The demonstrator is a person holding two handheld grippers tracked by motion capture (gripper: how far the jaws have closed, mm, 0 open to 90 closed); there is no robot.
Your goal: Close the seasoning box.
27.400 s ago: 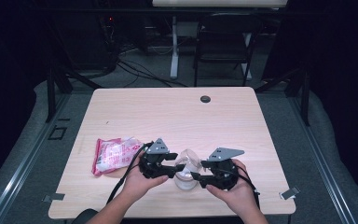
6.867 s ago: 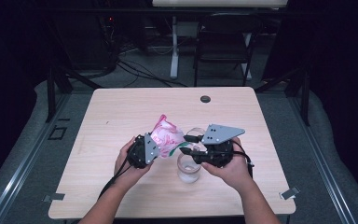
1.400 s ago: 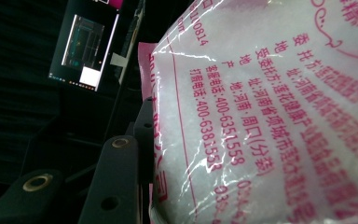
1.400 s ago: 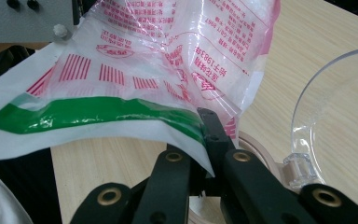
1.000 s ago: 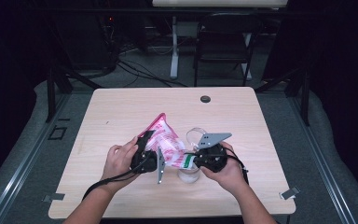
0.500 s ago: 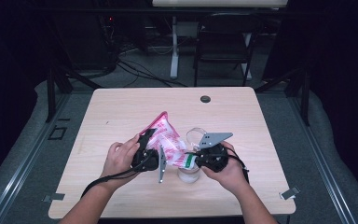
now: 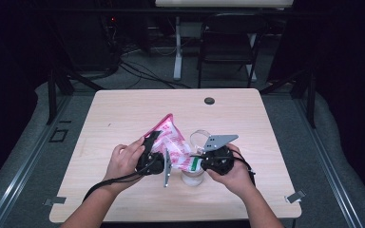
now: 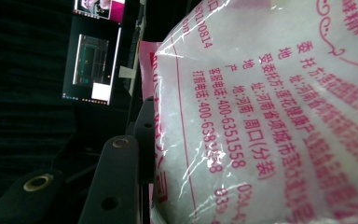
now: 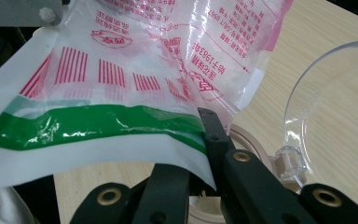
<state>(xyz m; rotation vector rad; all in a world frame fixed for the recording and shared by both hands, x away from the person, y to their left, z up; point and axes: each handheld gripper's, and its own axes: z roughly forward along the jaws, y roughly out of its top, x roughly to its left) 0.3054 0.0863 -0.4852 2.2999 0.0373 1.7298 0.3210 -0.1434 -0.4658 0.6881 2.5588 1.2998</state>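
A person seated at a light wooden tabletop (image 7: pixel 123 114) holds a black two-jaw tool in each hand, and the two tools share one object: a clear plastic bag printed in pink and red and filled with white granules (image 7: pixel 173 142). The bag is raised off the tabletop and tilted, its pink upper corner pointing away from the person and its lower, green-banded end hanging over a clear glass jar with a hinged clear lid (image 7: pixel 194 175). The left tool (image 7: pixel 158 159) is clamped on the bulging body of the bag; in the left gripper view the filled bag (image 8: pixel 270 116) presses against the inner face of the visible jaw. The right tool (image 7: pixel 204 161) has its jaws drawn together on the thin white and green edge of the bag (image 9: pixel 98 126), which is pinched flat between them (image 9: pixel 200 154). In the right gripper view the jar's pale rim (image 9: pixel 247 140) lies directly below the pinched edge, and the lid (image 9: pixel 326 116) stands open beside it. A small dark round disc (image 7: pixel 209 100) lies near the far edge of the tabletop, well apart from the bag.
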